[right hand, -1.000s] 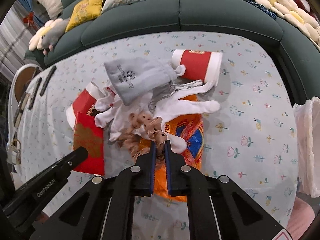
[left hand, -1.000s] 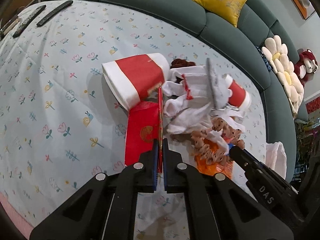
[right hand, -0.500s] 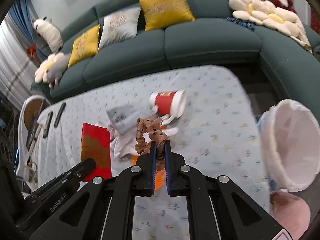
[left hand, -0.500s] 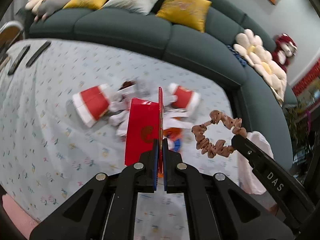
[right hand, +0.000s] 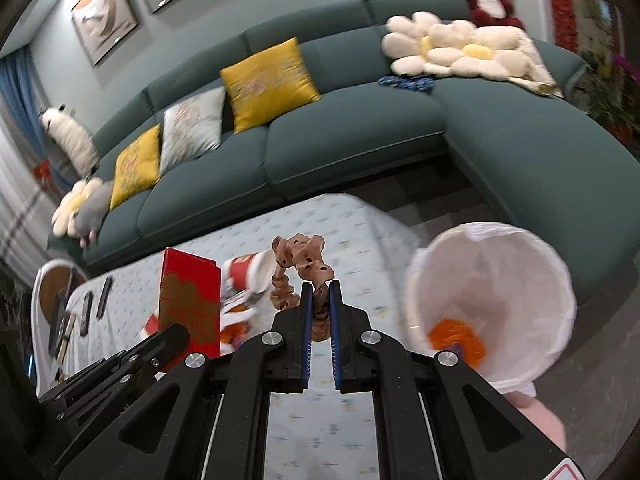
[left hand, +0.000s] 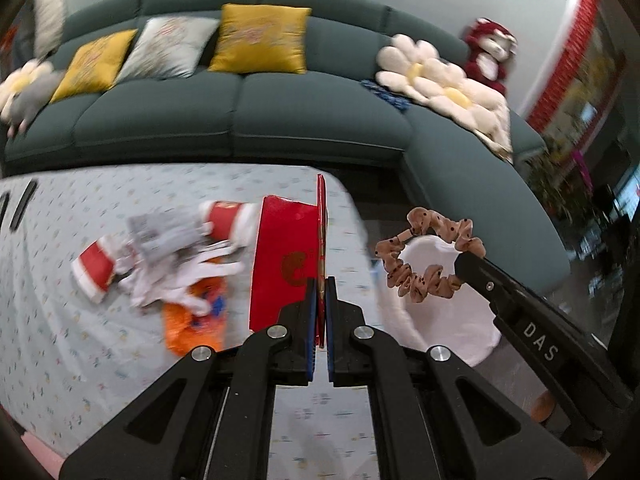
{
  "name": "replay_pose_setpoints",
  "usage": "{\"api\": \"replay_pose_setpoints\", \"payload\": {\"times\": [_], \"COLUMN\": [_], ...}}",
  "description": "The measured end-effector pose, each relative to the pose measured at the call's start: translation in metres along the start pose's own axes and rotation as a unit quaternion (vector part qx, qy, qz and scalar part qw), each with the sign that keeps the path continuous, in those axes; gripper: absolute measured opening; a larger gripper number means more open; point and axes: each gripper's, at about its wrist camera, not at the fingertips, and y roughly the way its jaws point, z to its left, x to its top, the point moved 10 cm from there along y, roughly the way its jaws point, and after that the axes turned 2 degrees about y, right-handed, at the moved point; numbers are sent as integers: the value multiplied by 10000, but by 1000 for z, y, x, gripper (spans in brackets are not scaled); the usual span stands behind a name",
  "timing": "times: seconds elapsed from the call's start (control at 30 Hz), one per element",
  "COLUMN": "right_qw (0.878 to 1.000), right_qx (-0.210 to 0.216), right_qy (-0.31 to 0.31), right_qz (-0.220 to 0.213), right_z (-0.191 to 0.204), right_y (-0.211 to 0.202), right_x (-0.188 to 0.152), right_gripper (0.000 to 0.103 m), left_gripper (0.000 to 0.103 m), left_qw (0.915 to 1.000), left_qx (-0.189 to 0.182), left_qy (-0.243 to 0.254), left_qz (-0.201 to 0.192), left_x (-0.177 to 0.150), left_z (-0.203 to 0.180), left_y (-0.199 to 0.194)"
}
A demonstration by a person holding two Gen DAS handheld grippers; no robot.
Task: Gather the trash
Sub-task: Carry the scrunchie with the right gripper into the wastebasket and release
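Note:
My left gripper (left hand: pixel 319 292) is shut on a red envelope (left hand: pixel 284 264) and holds it upright above the table. The envelope also shows in the right wrist view (right hand: pixel 190 300). My right gripper (right hand: pixel 320 300) is shut on a brown dotted scrunchie (right hand: pixel 302 264), which hangs in the left wrist view (left hand: pixel 428 260) in front of the bin. A white-lined trash bin (right hand: pixel 490 300) stands off the table's right end with an orange wrapper (right hand: pixel 456 338) inside. On the table lie two red paper cups (left hand: pixel 226 220), white gloves (left hand: pixel 188 276), a grey pouch (left hand: pixel 160 232) and an orange wrapper (left hand: pixel 196 316).
The table has a floral cloth (left hand: pixel 80 360). Remote controls (right hand: pixel 94 304) lie at its far left end. A dark green sofa (right hand: pixel 360 132) with cushions curves behind the table and round to the right. A white chair (right hand: pixel 48 312) stands at the left.
Both grippers have lifted away from the pile with the envelope and the scrunchie and swung right toward the bin. The bin's inside has come into the right wrist view.

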Motion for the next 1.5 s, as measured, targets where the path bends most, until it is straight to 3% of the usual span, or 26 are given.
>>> {"api": "replay_pose_setpoints", "payload": {"times": [0.3, 0.63, 0.93, 1.0, 1.07, 1.17, 1.27, 1.5], "right_qw": [9977, 9925, 9898, 9898, 9900, 9909, 9914, 9918], "right_qx": [-372, -694, -831, -816, -826, -828, -874, -855], "right_qy": [523, 989, 1153, 1165, 1147, 1059, 978, 954], "right_qz": [-228, -190, -50, -21, 4, -8, -35, -8], "right_z": [-91, -166, -192, -194, -194, -190, -187, -176], "right_y": [-21, -18, -1, 2, 5, 7, 8, 9], "right_x": [14, 14, 6, 5, 5, 7, 9, 7], "right_gripper": [8, 8, 9, 11, 15, 20, 30, 36], "left_gripper": [3, 4, 7, 17, 35, 42, 43, 44], "left_qw": [9964, 9901, 9889, 9898, 9912, 9924, 9933, 9952], "left_qx": [-468, -799, -901, -849, -792, -708, -634, -516], "left_qy": [700, 1048, 984, 935, 822, 762, 712, 504], "left_qz": [138, 487, 658, 662, 665, 664, 650, 660], "left_x": [-1, -11, -14, -13, -12, -10, -9, -10], "left_z": [-99, -165, -185, -183, -178, -171, -164, -140], "left_y": [25, 65, 88, 91, 94, 95, 96, 93]}}
